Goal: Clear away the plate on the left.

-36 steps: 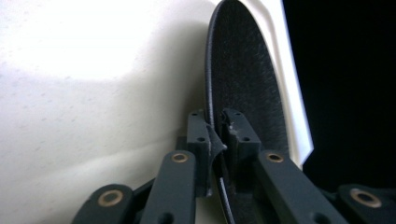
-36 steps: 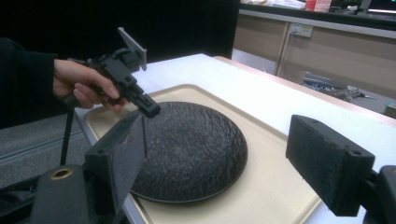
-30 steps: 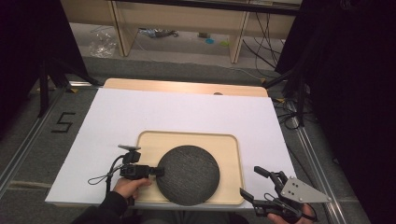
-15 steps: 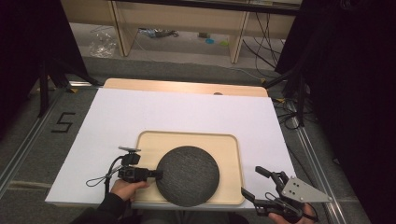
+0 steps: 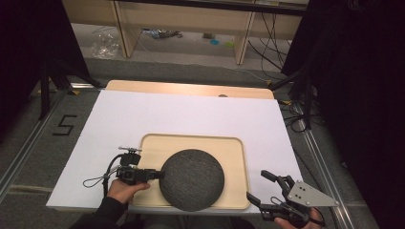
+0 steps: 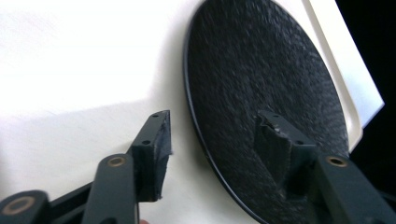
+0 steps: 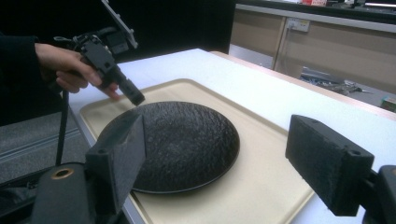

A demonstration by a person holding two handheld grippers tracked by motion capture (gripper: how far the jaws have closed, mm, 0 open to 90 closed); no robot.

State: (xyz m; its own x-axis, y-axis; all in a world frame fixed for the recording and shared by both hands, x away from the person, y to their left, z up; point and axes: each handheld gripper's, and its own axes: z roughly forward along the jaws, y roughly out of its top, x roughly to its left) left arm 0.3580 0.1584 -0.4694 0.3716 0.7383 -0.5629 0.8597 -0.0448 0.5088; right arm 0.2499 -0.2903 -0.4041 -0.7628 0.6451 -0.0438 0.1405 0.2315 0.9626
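High view: left gripper (image 5: 160, 174) fingers open astride plate (image 5: 192, 179) rim, seemingly unmoved; right gripper (image 5: 261, 187) open, shifted slightly.

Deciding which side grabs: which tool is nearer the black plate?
Left. The left tool is at the black plate's left rim; the right tool is off the tray.
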